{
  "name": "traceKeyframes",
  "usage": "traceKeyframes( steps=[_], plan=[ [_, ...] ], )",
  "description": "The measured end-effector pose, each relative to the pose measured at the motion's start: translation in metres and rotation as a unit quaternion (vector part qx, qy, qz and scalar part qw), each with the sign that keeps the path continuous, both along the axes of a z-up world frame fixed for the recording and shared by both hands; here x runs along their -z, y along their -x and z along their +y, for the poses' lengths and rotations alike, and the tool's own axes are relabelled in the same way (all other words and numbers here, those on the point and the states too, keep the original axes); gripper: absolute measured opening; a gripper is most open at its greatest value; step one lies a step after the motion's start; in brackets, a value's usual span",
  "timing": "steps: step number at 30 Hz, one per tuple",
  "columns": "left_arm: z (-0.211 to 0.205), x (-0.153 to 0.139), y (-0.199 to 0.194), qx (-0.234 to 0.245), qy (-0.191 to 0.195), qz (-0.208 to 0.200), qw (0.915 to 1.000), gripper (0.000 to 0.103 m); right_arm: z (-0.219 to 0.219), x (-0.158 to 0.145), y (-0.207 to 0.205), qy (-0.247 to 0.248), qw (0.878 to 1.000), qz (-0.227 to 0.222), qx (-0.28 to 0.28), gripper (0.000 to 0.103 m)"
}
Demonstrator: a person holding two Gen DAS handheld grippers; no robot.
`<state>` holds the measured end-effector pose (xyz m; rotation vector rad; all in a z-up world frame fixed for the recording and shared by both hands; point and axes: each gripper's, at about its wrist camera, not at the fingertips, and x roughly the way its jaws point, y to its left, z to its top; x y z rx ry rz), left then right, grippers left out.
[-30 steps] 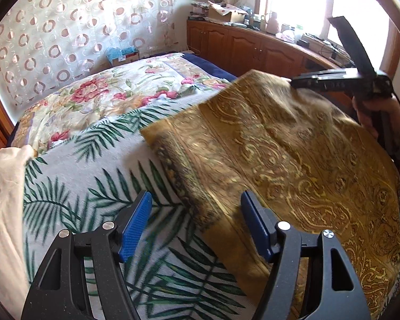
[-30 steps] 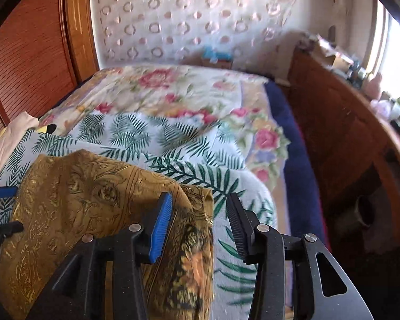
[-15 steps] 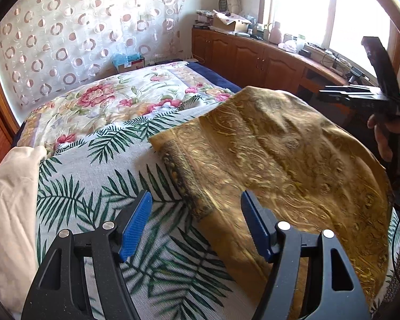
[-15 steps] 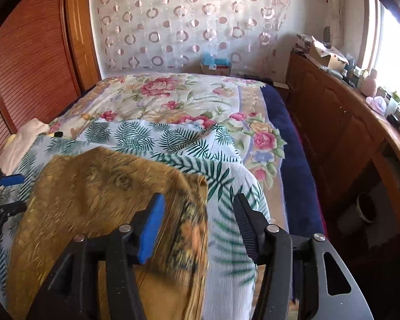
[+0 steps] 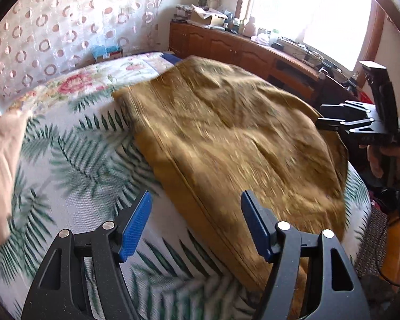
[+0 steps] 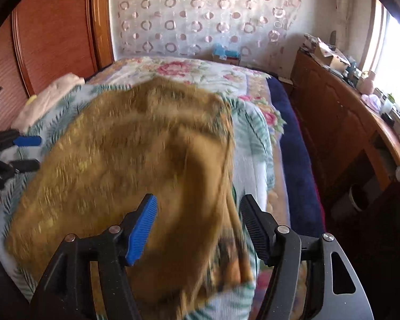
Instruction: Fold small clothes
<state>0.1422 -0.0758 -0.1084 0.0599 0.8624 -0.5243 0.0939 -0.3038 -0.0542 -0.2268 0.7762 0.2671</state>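
Observation:
A golden patterned cloth (image 5: 226,133) lies spread on the palm-leaf blanket (image 5: 80,160) of the bed, blurred by motion in both views. My left gripper (image 5: 196,200) is open just above the cloth's near left edge, nothing pressed between its blue pads. The right gripper (image 6: 198,200) hovers over the cloth (image 6: 136,146) near its right edge. Its jaws are opening, and the fabric lies under the gap without the pads pressing on it. In the left wrist view the right gripper (image 5: 323,118) sits past the cloth's far right side. The left gripper (image 6: 37,153) shows at the left edge of the right wrist view.
A cream garment (image 5: 0,160) lies at the blanket's left by the wooden headboard (image 6: 53,40). A floral quilt (image 5: 74,85) covers the far bed. A cluttered wooden cabinet (image 5: 226,48) runs under the window. The bed drops to dark floor on the right.
The right gripper's jaws have widened and let go of the cloth's edge, and it has drawn back. The raised corner has settled flat. My left gripper has shifted along the cloth's near edge, still open.

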Motion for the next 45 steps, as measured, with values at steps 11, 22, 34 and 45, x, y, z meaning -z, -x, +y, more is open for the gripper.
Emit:
traceKeyframes(
  steps=[11,22,34,45],
  plan=[
    [-0.009,0.02,0.038,0.014,0.002,0.033,0.9993,0.07,-0.027,0.026,0.016,-0.051,0.998,0.037,0.015,0.067],
    [-0.009,0.02,0.058,0.026,0.019,0.039,0.9987,0.051,-0.029,0.035,0.027,-0.065,0.997,0.04,0.023,0.067],
    [-0.014,0.022,0.061,0.053,0.052,0.061,0.9953,0.006,-0.027,0.034,0.041,-0.101,0.994,0.042,0.022,0.035],
    [0.006,-0.042,0.052,0.026,0.14,-0.018,0.9896,0.003,-0.041,0.002,0.047,-0.166,0.986,-0.027,0.008,0.005]
  ],
)
